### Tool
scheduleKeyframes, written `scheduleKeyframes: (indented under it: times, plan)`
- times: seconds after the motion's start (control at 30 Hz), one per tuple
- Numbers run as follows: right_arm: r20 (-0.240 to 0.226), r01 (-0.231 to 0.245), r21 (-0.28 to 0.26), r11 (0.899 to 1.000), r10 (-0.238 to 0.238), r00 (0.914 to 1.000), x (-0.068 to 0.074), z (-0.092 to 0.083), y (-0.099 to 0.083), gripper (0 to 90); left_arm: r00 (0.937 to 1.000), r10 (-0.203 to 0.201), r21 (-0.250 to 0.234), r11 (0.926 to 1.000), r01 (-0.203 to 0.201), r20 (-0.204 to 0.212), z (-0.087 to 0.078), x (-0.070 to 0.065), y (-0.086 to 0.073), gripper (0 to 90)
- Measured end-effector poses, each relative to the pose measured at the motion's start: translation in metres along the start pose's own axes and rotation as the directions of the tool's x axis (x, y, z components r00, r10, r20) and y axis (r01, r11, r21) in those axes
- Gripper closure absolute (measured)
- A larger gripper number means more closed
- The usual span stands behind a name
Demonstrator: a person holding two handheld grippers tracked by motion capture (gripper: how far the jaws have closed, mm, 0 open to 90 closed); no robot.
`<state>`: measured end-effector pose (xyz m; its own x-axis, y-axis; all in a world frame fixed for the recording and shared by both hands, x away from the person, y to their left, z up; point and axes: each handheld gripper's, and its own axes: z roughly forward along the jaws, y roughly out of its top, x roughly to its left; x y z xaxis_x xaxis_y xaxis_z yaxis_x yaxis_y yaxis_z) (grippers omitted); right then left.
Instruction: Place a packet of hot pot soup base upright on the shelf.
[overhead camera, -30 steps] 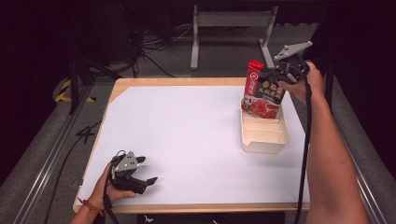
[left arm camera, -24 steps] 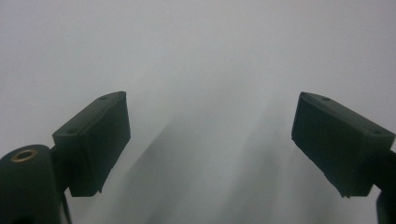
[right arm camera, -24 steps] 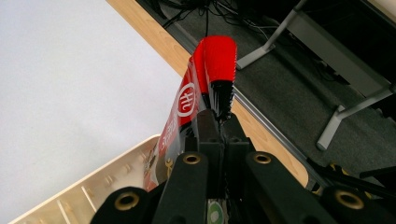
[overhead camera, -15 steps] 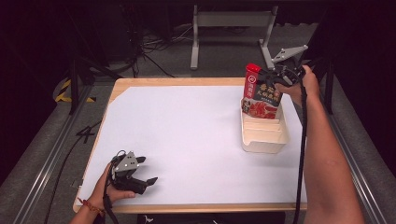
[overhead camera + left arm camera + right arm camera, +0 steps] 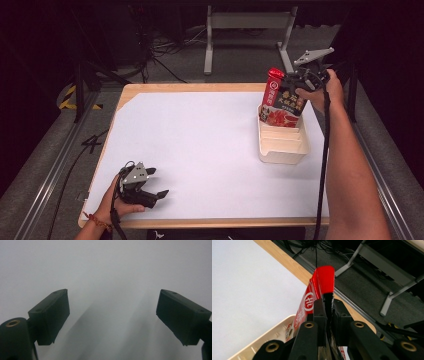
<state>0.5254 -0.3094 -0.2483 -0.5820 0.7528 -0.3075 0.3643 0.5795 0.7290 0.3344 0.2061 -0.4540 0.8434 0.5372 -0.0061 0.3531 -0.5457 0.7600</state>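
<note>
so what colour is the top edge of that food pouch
Red, on the food pouch clamped in the right gripper; clearest in the right gripper view.

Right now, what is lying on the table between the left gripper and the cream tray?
Nothing. In the high view, the stretch from the left gripper to the cream tray is bare white table surface.

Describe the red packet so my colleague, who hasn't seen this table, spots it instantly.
On the white-topped table, look to the far right for the cream tray. The red-topped food pouch stands upright at its far end, pinched by the right gripper, the one colourful printed item.
</note>
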Motion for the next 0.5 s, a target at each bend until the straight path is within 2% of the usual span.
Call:
scheduleKeyframes:
  times: [0.07,0.23,0.33,0.4,0.5]
  plan:
    - [0.015,0.002,0.014,1.0,-0.003,0.9999,0.0,0.0001,-0.0003,81.9,1.0,0.001,0.0,1.0,-0.001,0.001,0.0002,-0.0002,0.0002,12.6]
    - [0.023,-0.007,0.006,1.0,0.007,0.9997,0.0,-0.0009,-0.001,80.6,1.0,0.001,0.001,1.0,-0.001,0.0,0.0004,-0.0002,0.0003,12.6]
    - [0.016,-0.034,-0.035,0.999,0.035,0.9993,-0.0001,-0.0038,-0.0006,77.9,1.0,0.0,0.003,1.0,0.0,0.003,0.0008,-0.0001,0.0003,12.6]
    - [-0.019,-0.063,-0.07,0.996,0.062,0.9979,-0.0002,-0.0067,0.0001,77.5,1.0,0.001,0.004,1.0,-0.001,0.006,0.0012,-0.0001,0.0004,12.5]
    - [-0.021,-0.064,-0.082,0.995,0.062,0.9978,0.0028,-0.0093,0.0027,75.9,1.0,0.006,0.005,1.0,-0.006,0.005,0.0014,-0.0003,0.0006,12.5]
